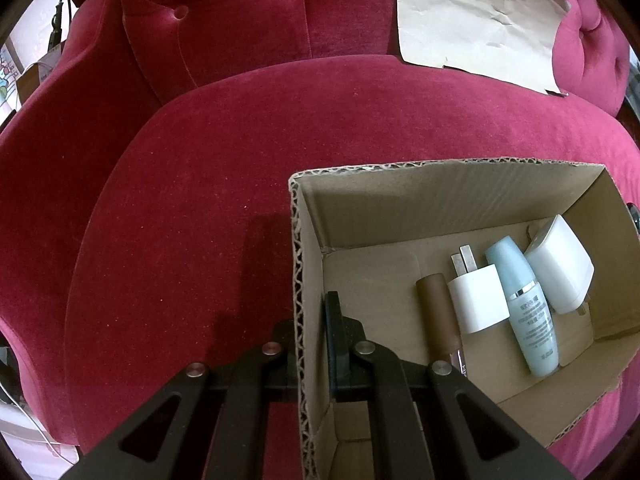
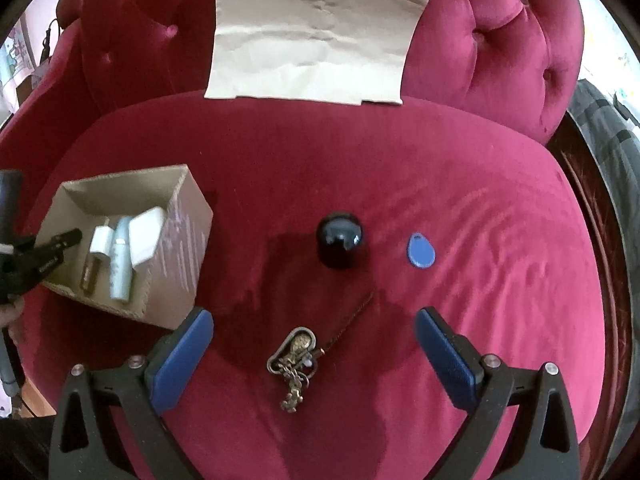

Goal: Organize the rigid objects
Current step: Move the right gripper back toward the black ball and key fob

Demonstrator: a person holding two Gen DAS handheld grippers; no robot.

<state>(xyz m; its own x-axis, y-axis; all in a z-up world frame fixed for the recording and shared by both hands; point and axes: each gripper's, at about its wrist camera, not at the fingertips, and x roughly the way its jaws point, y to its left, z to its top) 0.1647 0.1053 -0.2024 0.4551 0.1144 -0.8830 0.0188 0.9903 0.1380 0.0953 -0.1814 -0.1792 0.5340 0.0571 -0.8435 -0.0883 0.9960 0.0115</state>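
Observation:
An open cardboard box (image 1: 440,168) stands on the red velvet seat. It holds a brown tube (image 1: 436,312), a white charger (image 1: 476,300), a pale blue bottle (image 1: 524,308) and a white adapter (image 1: 560,264). My left gripper (image 1: 310,320) is shut on the box's left wall, one finger inside and one outside. In the right wrist view the box (image 2: 188,216) is at the left. My right gripper (image 2: 314,316) hangs open just above a brass keychain (image 2: 295,354) with a thin chain. Beyond it lie a black round knob (image 2: 339,236) and a blue key fob (image 2: 421,251).
A creased sheet of brown paper (image 2: 316,36) leans against the tufted backrest (image 2: 500,40). The seat cushion (image 2: 500,220) drops off at the right towards a dark wooden edge. A person's hand (image 2: 8,312) holds the left gripper at the far left.

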